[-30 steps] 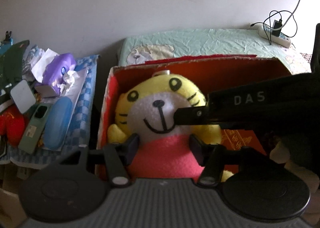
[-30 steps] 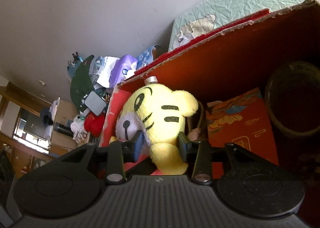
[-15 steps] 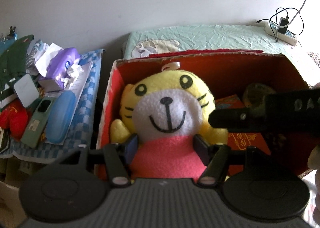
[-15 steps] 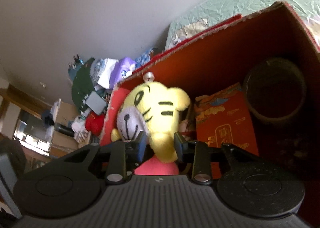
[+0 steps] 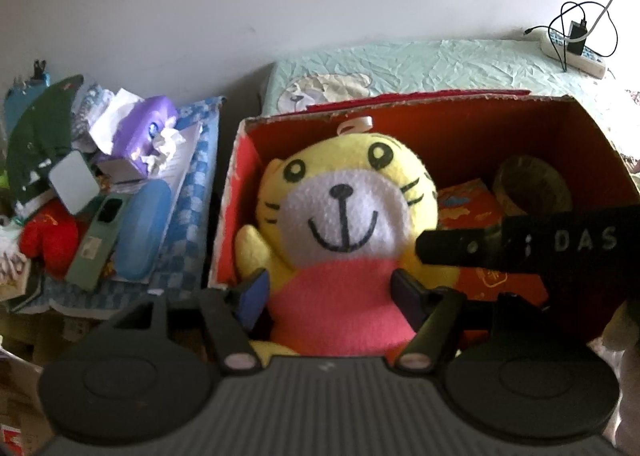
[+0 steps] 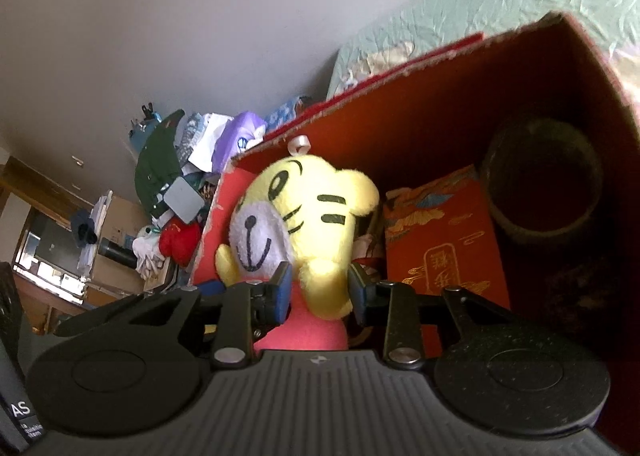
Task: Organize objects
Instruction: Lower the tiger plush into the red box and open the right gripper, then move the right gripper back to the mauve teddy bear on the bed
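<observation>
1. Left wrist view: a plain white wall stands behind a bed [image 5: 440, 64] with a crinkled pale green cover. On it sits an open red cardboard box [image 5: 230, 208] with frayed edges. A soft plush tiger [image 5: 344, 224], yellow with a white face and pink body, sits upright at the box's left end. The left tongs [image 5: 328, 292] pinch its pink body from both sides. Left of the box is a heap of clutter [image 5: 100, 184] on blue checked cloth.

2. Right wrist view: the right tongs [image 6: 320, 288] are pressed against the tiger's yellow arm [image 6: 326, 288]. Beside the tiger lie a red packet [image 6: 444, 256] with gold print and a round roll [image 6: 544, 188].
</observation>
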`<state>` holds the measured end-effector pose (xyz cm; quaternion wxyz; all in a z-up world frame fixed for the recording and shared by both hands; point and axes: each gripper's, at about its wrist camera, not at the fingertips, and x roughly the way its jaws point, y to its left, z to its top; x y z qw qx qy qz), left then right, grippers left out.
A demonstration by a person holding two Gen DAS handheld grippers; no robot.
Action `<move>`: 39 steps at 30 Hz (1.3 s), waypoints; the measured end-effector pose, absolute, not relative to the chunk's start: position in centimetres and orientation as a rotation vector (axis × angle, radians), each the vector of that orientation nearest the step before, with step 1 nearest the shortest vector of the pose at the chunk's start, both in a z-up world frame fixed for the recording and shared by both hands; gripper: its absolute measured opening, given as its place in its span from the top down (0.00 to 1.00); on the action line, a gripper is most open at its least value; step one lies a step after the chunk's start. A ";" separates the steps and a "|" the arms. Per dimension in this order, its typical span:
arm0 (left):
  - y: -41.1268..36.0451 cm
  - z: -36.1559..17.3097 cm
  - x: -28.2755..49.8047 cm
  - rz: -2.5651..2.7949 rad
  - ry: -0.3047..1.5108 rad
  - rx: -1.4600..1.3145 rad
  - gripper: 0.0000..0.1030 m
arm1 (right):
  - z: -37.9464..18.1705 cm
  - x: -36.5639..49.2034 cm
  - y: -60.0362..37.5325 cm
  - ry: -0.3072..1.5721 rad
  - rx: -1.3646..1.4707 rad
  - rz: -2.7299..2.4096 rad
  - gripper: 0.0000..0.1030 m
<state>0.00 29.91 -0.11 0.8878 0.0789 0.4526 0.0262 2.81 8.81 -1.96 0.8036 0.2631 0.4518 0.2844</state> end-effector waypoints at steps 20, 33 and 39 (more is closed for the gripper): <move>25.2 3.2 -3.7 0.087 0.919 0.120 0.17 | 2.0 -2.8 3.6 0.807 0.409 0.568 0.58; 17.6 4.3 -4.9 0.067 0.904 0.143 0.16 | 3.5 -4.8 -2.8 0.763 0.354 0.532 0.58; 13.4 4.4 -4.9 0.038 0.903 0.166 0.16 | 3.7 -5.1 -6.4 0.757 0.323 0.473 0.58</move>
